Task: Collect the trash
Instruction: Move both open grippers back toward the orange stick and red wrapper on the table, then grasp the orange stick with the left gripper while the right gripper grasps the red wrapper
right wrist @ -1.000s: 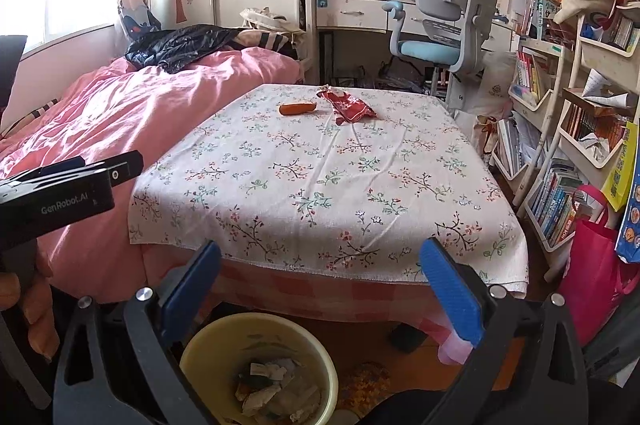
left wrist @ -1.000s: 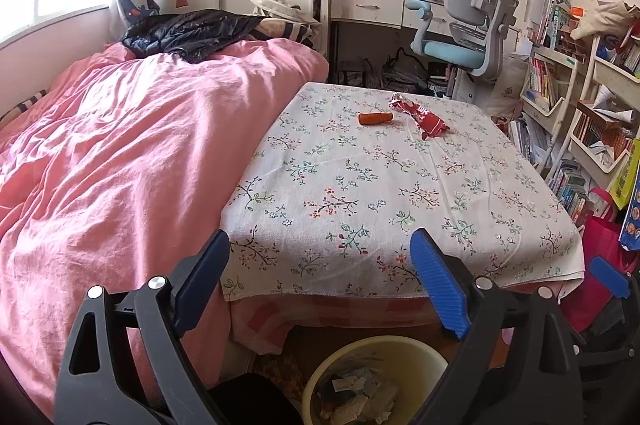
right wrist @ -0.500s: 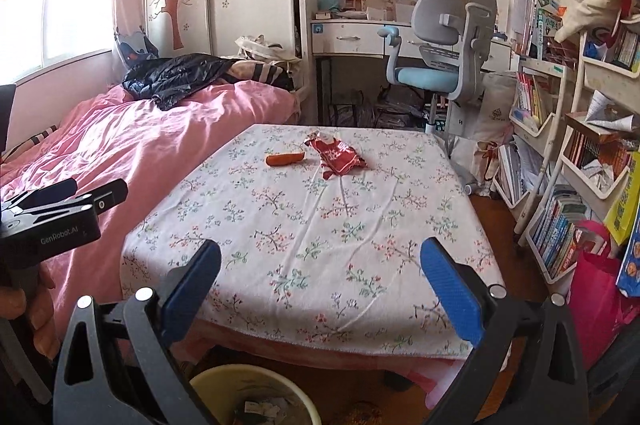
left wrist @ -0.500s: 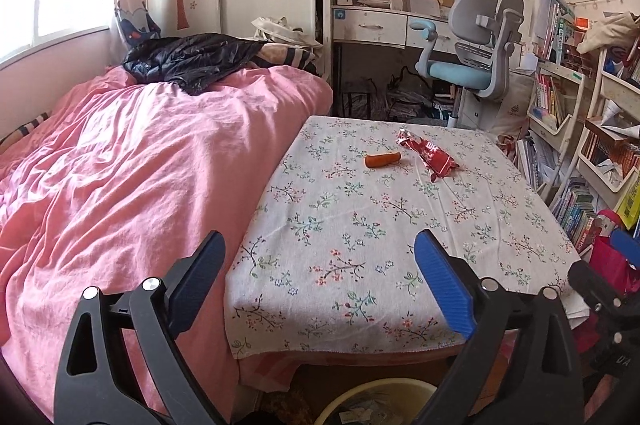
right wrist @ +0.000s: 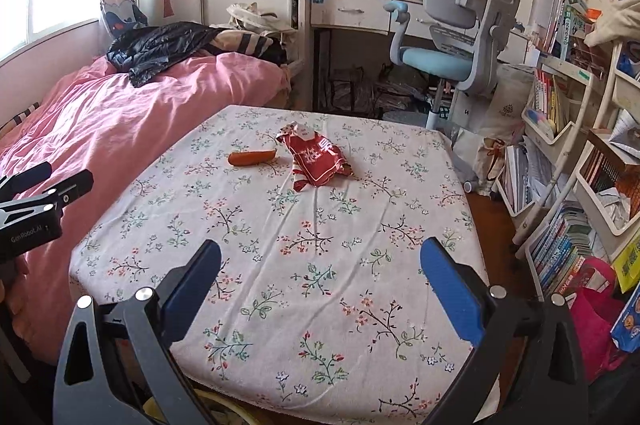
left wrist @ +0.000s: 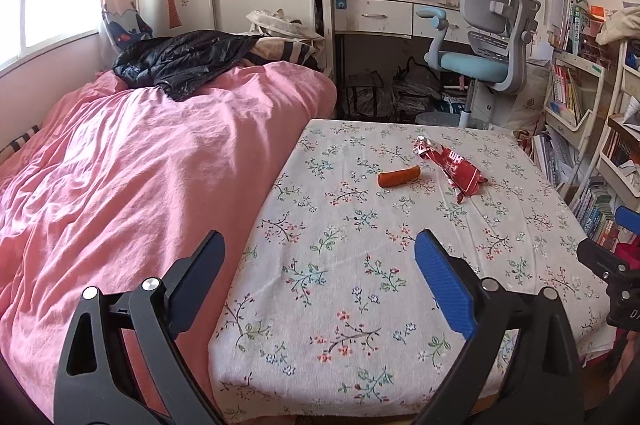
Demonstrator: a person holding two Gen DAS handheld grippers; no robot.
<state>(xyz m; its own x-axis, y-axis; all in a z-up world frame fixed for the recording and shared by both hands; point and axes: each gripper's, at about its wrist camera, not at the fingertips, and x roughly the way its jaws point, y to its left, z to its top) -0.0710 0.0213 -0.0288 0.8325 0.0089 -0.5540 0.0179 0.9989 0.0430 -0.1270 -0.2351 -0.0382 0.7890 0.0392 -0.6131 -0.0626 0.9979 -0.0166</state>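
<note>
A crumpled red snack wrapper (left wrist: pixel 454 169) (right wrist: pixel 318 159) lies on the far part of the floral-cloth table (left wrist: pixel 360 265) (right wrist: pixel 320 245). An orange sausage-shaped piece (left wrist: pixel 399 177) (right wrist: pixel 252 157) lies just left of it. My left gripper (left wrist: pixel 320 273) is open and empty over the table's near left part. My right gripper (right wrist: pixel 320 277) is open and empty over the near edge, well short of both items. The right gripper's body shows at the right edge of the left wrist view (left wrist: pixel 612 265); the left gripper's shows at the left of the right wrist view (right wrist: pixel 36 209).
A bed with a pink duvet (left wrist: pixel 140 165) (right wrist: pixel 100 113) adjoins the table's left side, with a black jacket (left wrist: pixel 180 57) on it. A grey-blue desk chair (left wrist: pixel 480 45) and desk stand behind. Bookshelves (right wrist: pixel 580 165) and a pink bag (right wrist: pixel 592 321) line the right. A yellow bin rim (right wrist: pixel 224 411) peeks below the table edge.
Both grippers have risen and moved forward over the table. The yellow bin with paper scraps has dropped almost out of view. The wrapper and orange piece have not moved.
</note>
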